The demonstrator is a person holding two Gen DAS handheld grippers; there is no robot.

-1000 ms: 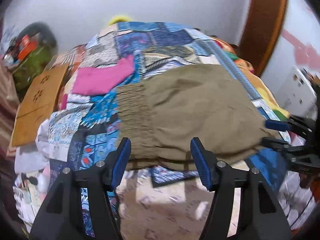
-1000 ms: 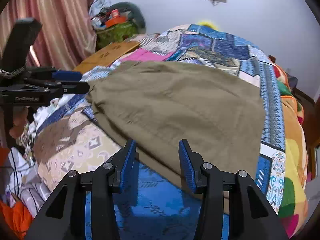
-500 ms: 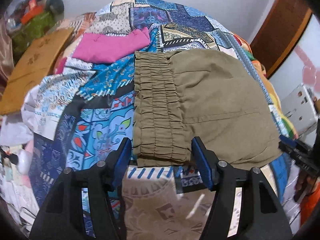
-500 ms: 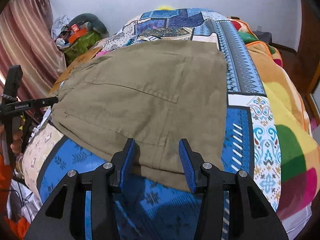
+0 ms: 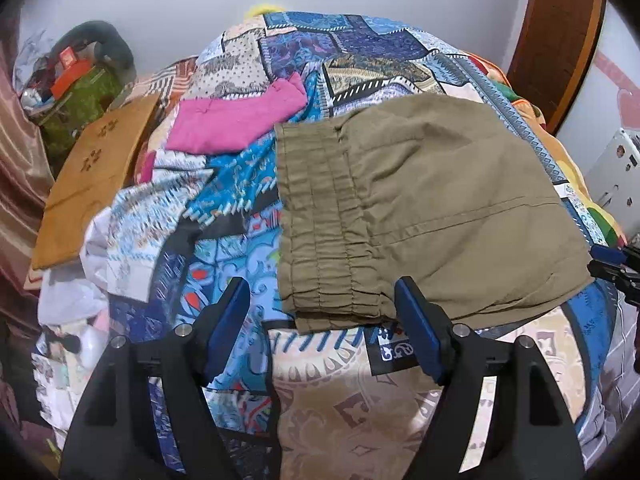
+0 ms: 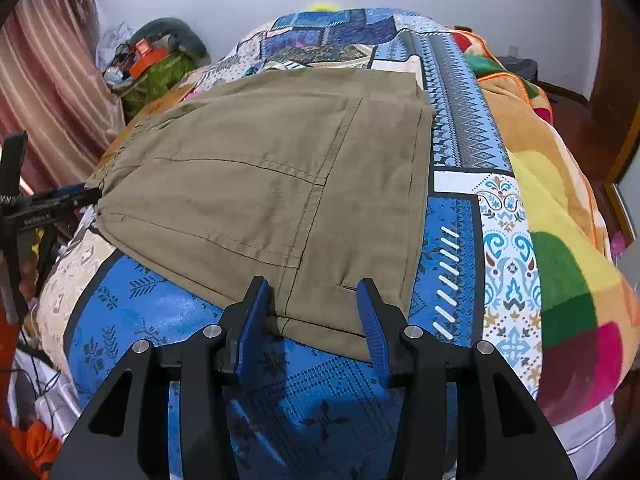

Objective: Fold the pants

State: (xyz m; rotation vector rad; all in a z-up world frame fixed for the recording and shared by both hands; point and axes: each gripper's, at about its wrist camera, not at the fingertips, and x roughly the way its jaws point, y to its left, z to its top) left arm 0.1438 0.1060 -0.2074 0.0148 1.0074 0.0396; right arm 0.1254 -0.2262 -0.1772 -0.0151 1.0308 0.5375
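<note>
Olive-khaki pants [image 5: 432, 208] lie folded flat on a patchwork bedspread [image 5: 224, 240], elastic waistband [image 5: 320, 232] toward the left wrist view. My left gripper [image 5: 322, 328] is open and empty, its jaws either side of the waistband's near corner, just short of it. In the right wrist view the pants [image 6: 260, 184] show seams and a pocket. My right gripper [image 6: 316, 320] is open, its jaws straddling the pants' near edge. Each gripper shows at the edge of the other's view: the right one [image 5: 612, 264] and the left one [image 6: 48, 204].
A pink garment [image 5: 236, 120] lies beyond the waistband. A wooden board [image 5: 96, 168] and a cluttered pile [image 5: 76, 80] stand at the bed's left. A striped curtain [image 6: 48, 80] hangs left. A colourful blanket [image 6: 560, 240] covers the bed's right side. A wooden door frame [image 5: 560, 40] is at right.
Both grippers have stayed open. The left one has pulled back slightly from the waistband. The right one has moved in over the pants' near edge.
</note>
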